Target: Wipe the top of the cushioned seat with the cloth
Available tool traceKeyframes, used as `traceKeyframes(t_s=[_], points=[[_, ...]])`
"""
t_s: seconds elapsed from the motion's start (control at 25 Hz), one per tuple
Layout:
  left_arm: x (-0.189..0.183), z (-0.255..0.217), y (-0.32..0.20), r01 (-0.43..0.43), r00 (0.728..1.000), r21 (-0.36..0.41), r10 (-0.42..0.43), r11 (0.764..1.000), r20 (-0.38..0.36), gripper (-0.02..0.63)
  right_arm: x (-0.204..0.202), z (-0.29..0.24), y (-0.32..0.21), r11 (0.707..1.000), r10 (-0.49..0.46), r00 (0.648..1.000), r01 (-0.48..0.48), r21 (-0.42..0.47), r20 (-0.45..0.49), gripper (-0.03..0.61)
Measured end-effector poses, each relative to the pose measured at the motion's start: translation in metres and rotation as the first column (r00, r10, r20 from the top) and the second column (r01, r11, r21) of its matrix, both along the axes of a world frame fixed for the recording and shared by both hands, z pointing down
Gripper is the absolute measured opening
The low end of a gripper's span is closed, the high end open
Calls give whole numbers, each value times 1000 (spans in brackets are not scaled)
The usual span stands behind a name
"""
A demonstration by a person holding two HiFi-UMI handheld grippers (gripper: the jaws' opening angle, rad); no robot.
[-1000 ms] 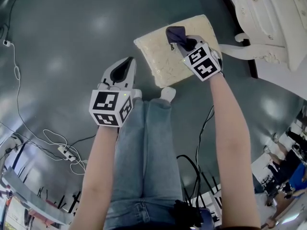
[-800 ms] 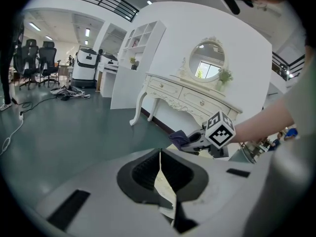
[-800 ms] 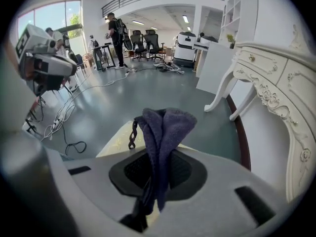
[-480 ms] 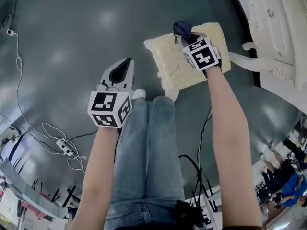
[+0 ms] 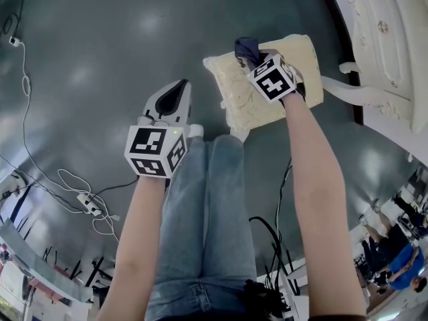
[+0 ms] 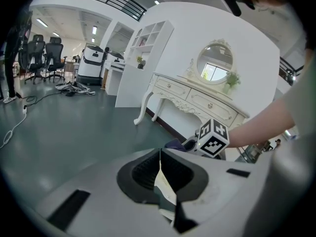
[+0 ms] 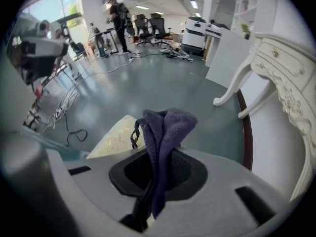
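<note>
The cushioned seat (image 5: 267, 79) is a cream, patterned square pad on a low stool, upper middle of the head view. My right gripper (image 5: 251, 53) is over its far left part, shut on a dark purple cloth (image 5: 245, 47) that bunches out past the jaws. In the right gripper view the cloth (image 7: 163, 147) stands up between the jaws, with the seat (image 7: 118, 135) showing below left. My left gripper (image 5: 172, 99) hangs over the bare floor left of the seat, jaws together with nothing in them. The left gripper view shows the jaws (image 6: 160, 169) shut.
A white ornate dressing table (image 5: 381, 25) stands right of the seat, its curved leg (image 5: 354, 89) close by the seat's right edge. My legs in jeans (image 5: 207, 219) and white shoes (image 5: 235, 134) are just near the seat. Cables (image 5: 73, 192) lie on the grey floor at left.
The right gripper with the cloth has shifted left and slightly nearer across the seat top. The left gripper has stayed in place.
</note>
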State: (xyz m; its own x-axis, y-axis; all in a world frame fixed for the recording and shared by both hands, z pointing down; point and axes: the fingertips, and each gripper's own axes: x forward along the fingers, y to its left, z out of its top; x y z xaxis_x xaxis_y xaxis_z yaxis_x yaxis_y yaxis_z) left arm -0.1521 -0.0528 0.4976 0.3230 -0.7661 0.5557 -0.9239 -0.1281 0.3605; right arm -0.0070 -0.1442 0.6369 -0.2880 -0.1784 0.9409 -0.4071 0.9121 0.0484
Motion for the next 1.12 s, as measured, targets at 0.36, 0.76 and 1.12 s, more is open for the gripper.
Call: traceKeyframes(t_s=[0.36,0.76,1.12], points=[[8,6,-8,-52,999,-6,52,999,-7,6,3,2,14,963,-269,960,271,10,-77,32],[11,1,-17,-60,998,-3,60,998,-10,6,13,0,33,963,-270,961,270,-11,-51,32],[34,3,-11,-72,997,2,72,997,4,6,21,1,47,968,-250,968,250,18,-13,32]])
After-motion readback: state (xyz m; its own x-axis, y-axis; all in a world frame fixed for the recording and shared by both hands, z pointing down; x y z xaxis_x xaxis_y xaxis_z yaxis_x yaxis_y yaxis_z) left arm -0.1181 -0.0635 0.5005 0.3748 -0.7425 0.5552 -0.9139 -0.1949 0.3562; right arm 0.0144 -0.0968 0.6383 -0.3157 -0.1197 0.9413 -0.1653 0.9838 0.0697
